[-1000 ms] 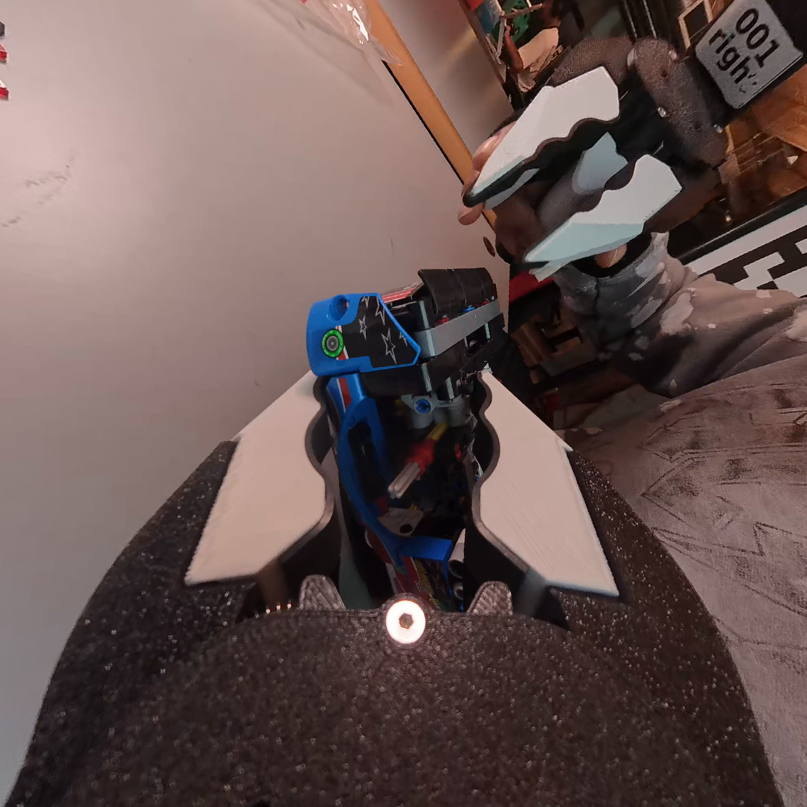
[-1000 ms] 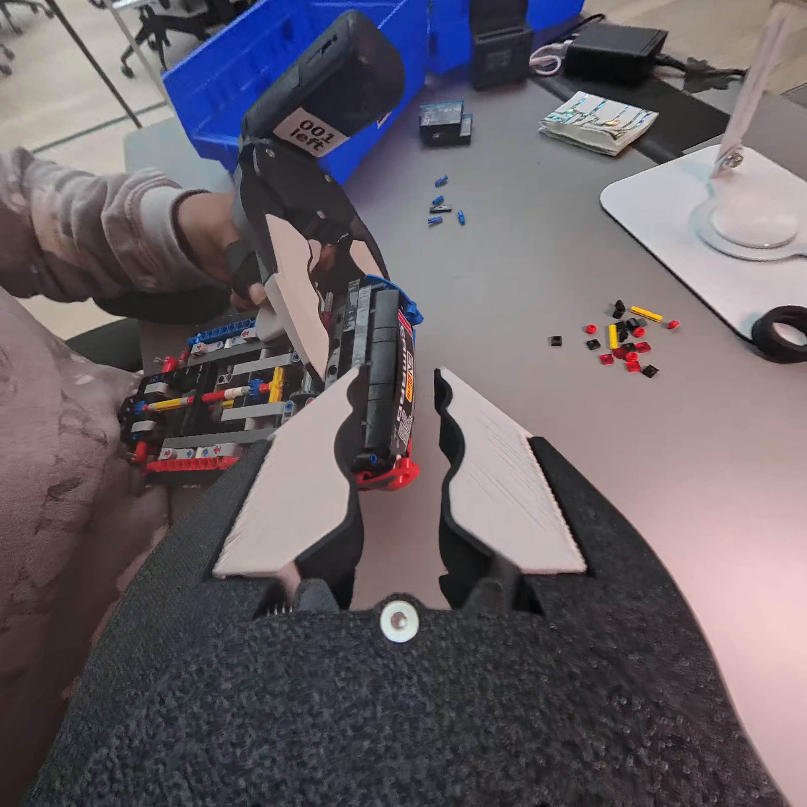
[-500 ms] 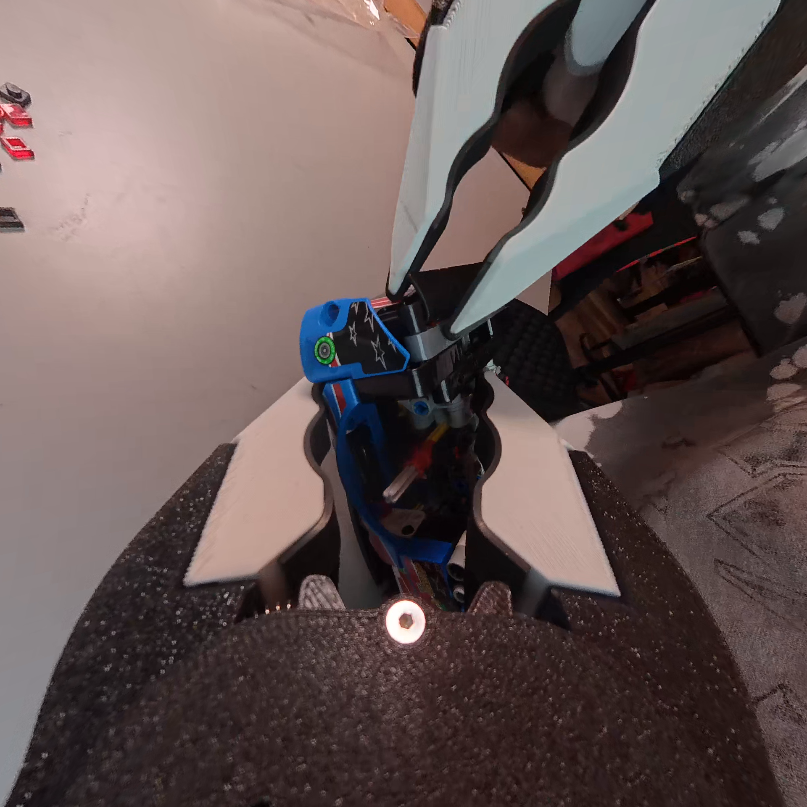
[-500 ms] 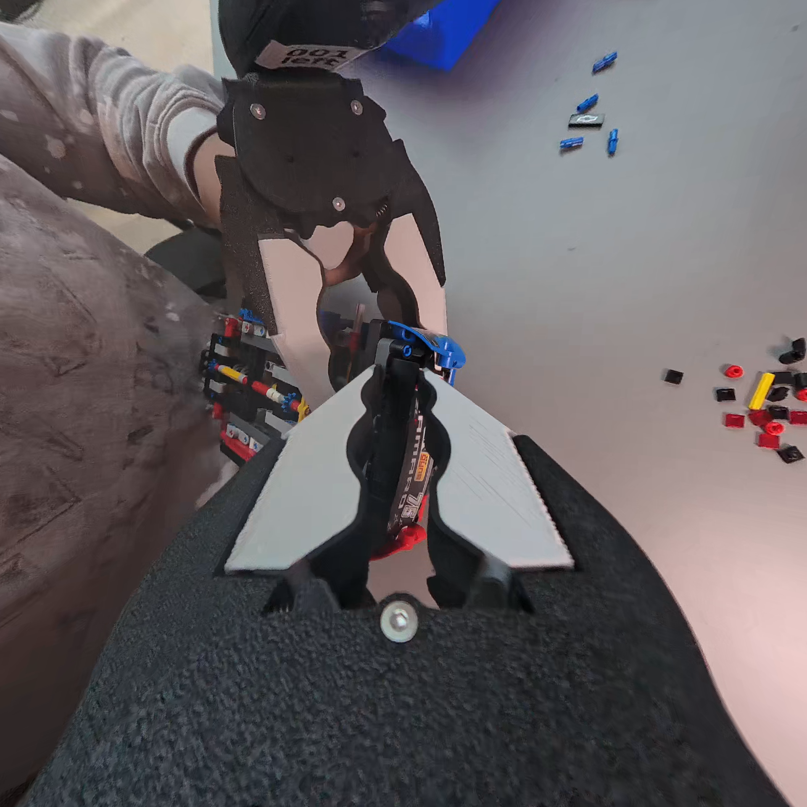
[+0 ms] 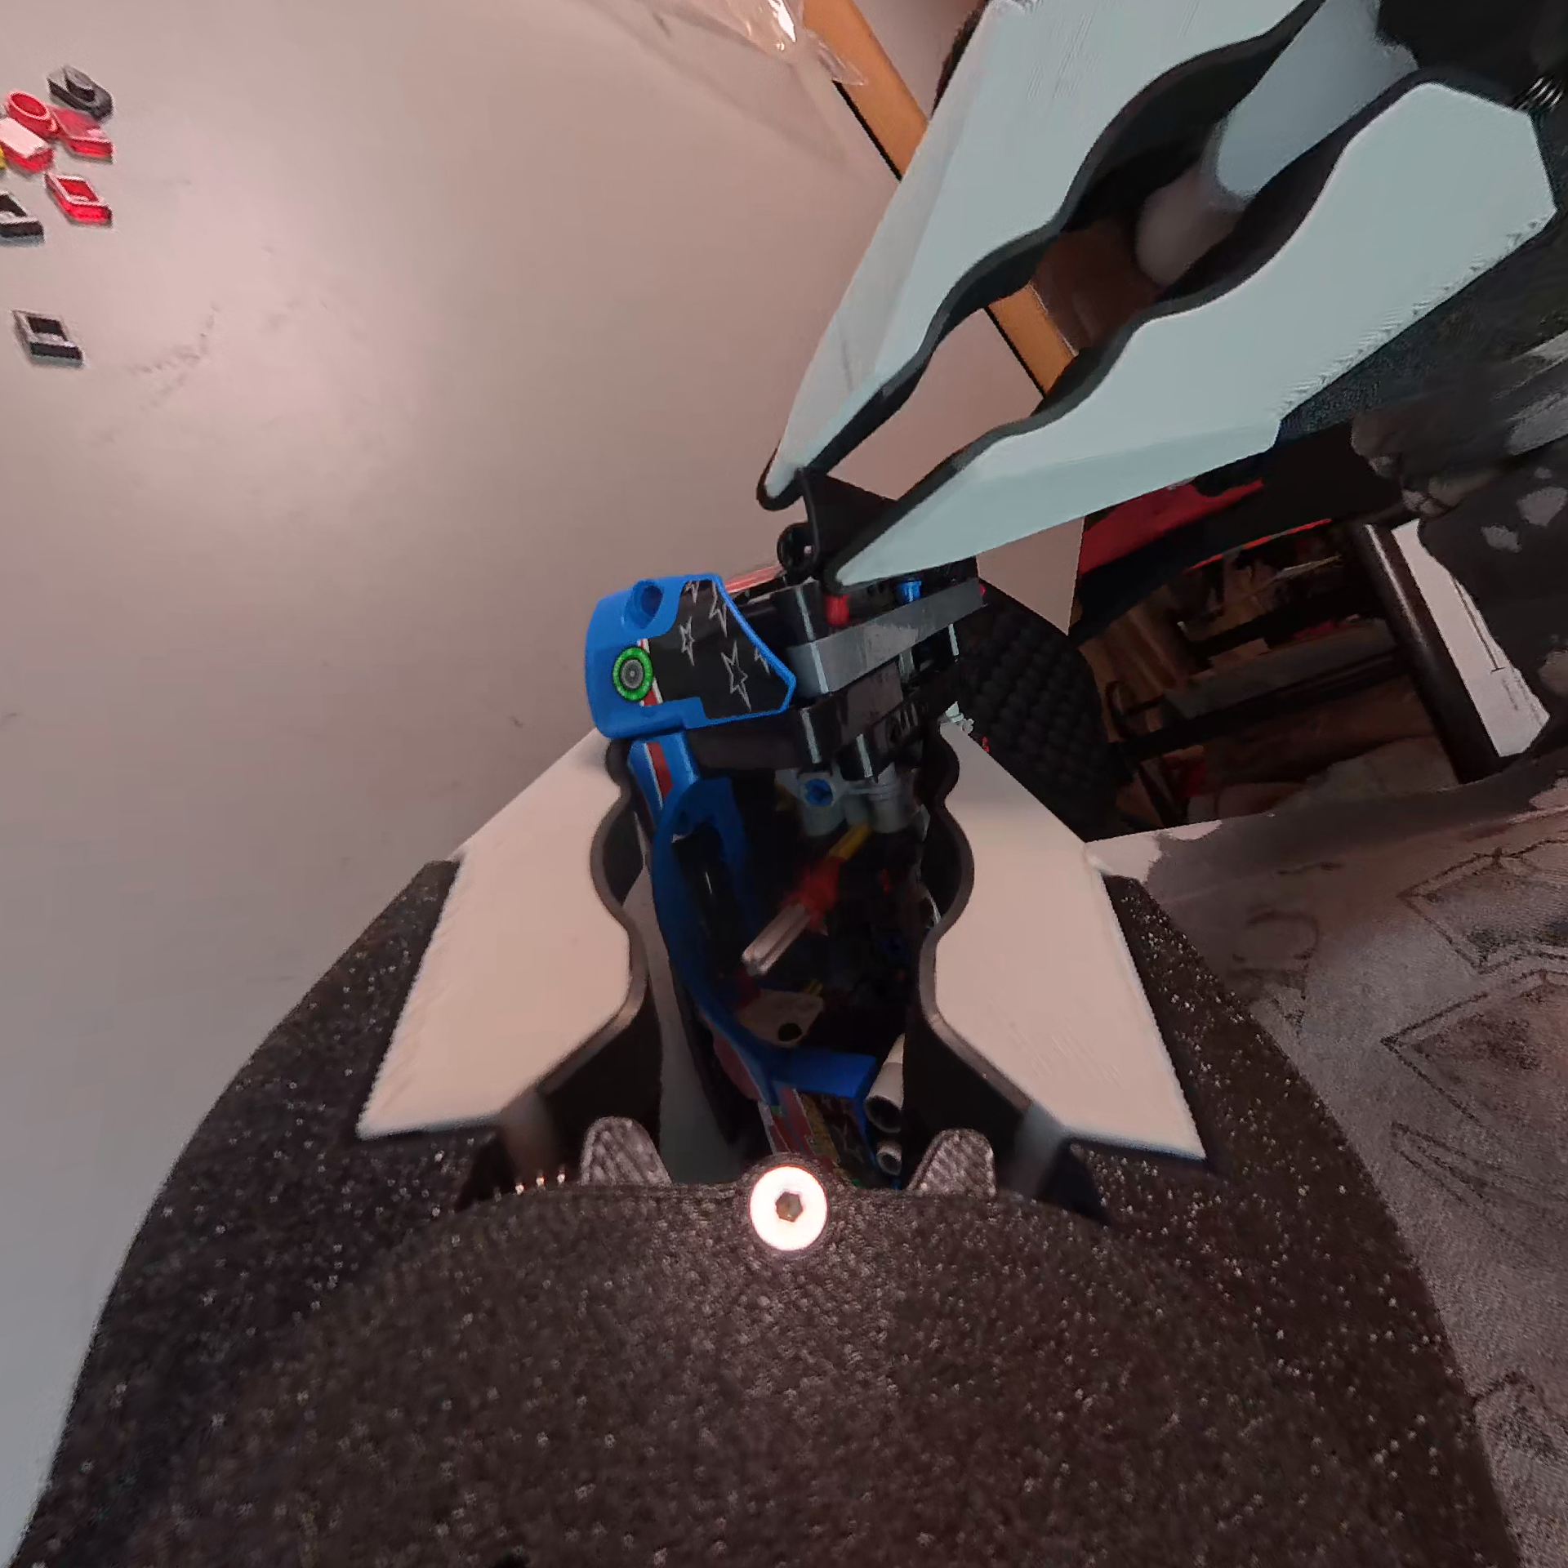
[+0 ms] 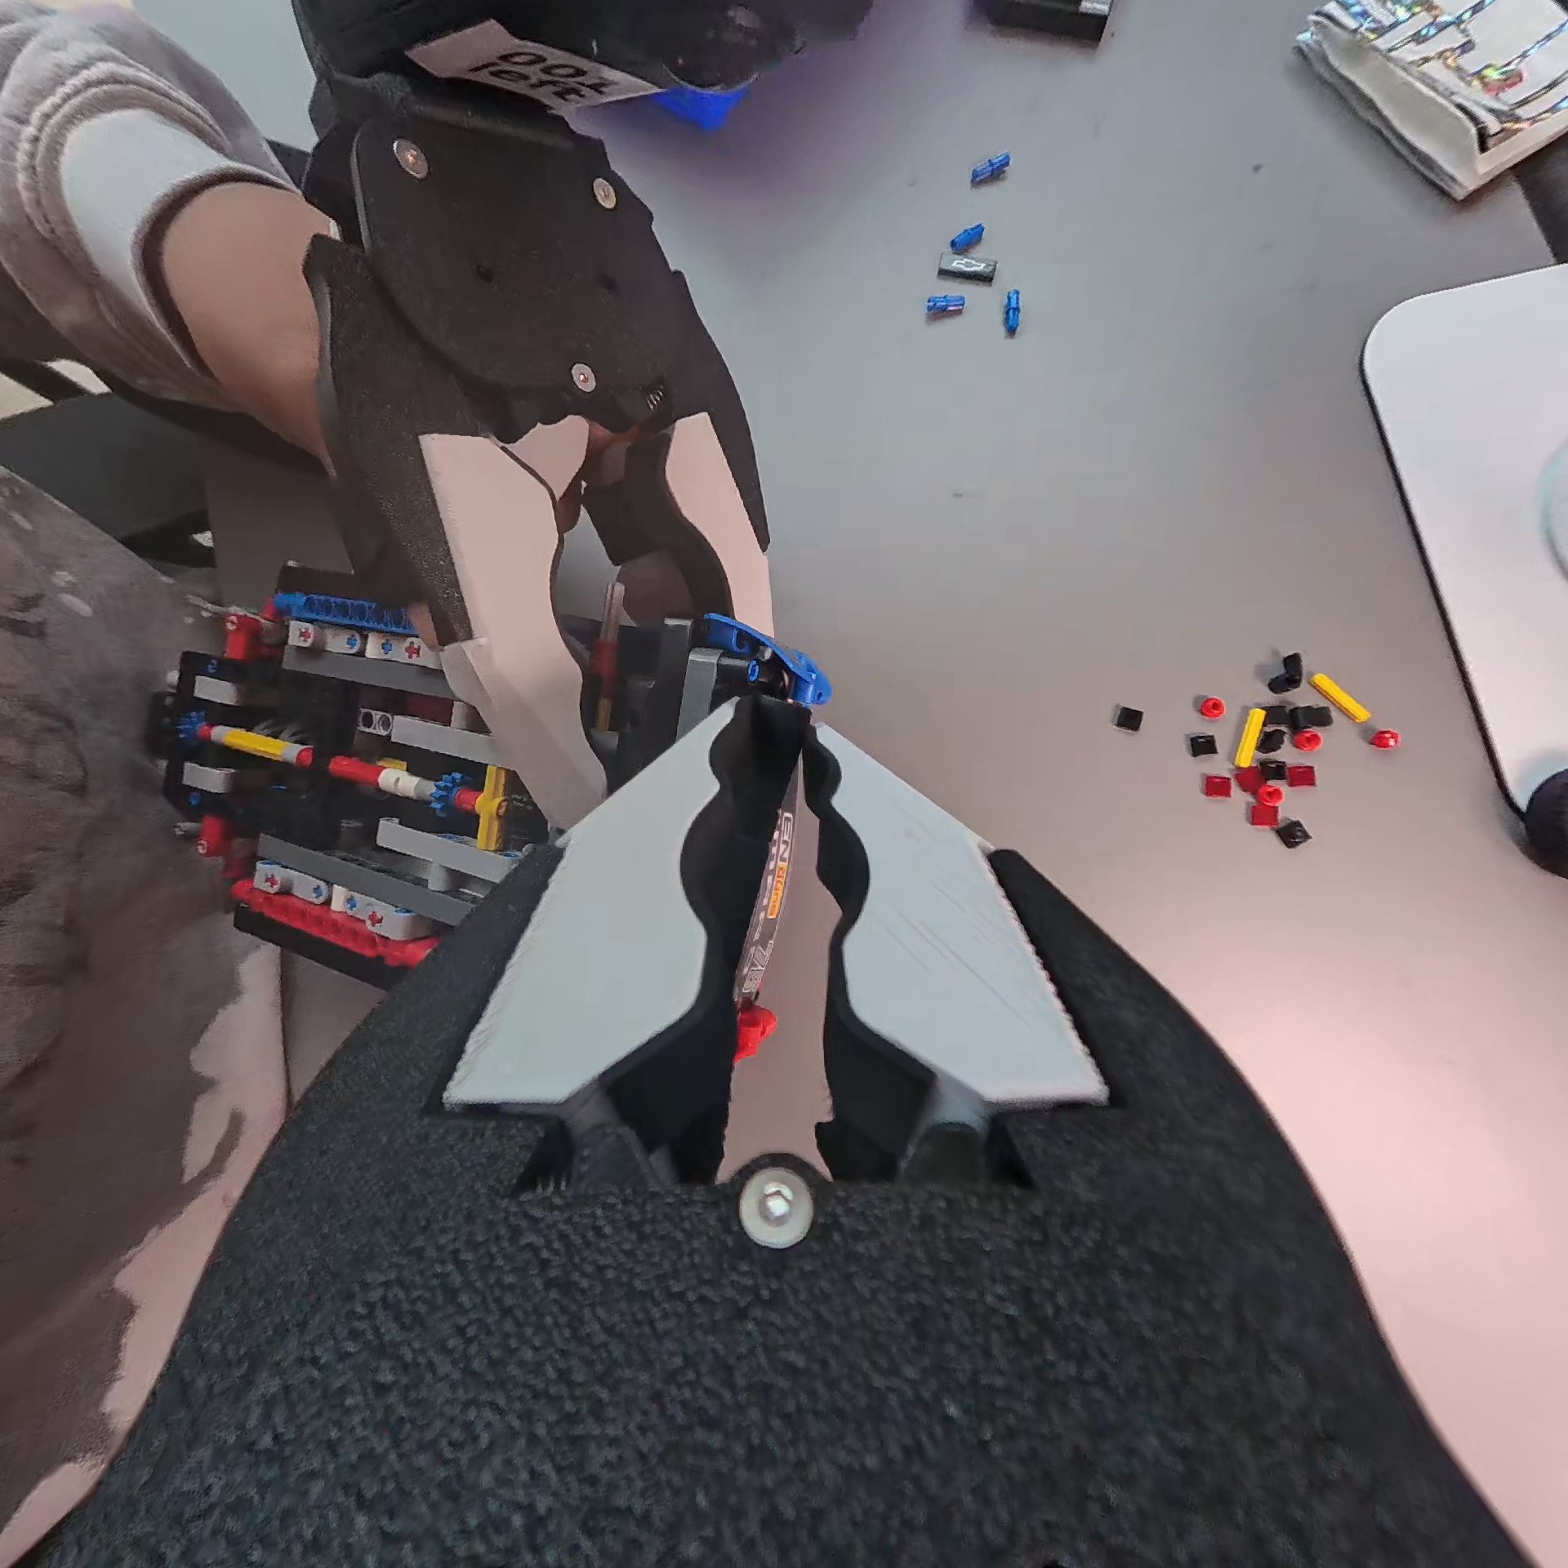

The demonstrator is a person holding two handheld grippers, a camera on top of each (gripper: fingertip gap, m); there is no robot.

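A toy brick car model (image 5: 764, 696) of blue, black and grey parts sits between my left gripper's (image 5: 776, 751) fingers, which are shut on it. In the right wrist view the model (image 6: 339, 806) is tipped on its side at the table's near edge, with the left gripper (image 6: 679, 713) clamped over it from above. My right gripper (image 6: 772, 717) is shut on a thin black stickered panel (image 6: 768, 891) with a red end, which meets the model by its blue corner. In the left wrist view the right gripper (image 5: 806, 539) pinches that panel's edge (image 5: 819, 518) just above the model.
Small red, black and yellow loose pieces (image 6: 1273, 755) lie on the grey table (image 6: 1061, 551) to the right; they also show in the left wrist view (image 5: 59, 153). Blue pins (image 6: 976, 271) lie farther back. A white pad (image 6: 1476, 509) and a shiny packet (image 6: 1442, 85) are at right. The tips of one gripper are about 6 cm away from the tips of the other. Left tips and right tips are each some 40 cm from the shiny packet (image 6: 1442, 85).
My right gripper went from open beside the model to closing around the black panel, and now pinches it tightly. The left gripper kept its hold on the model.
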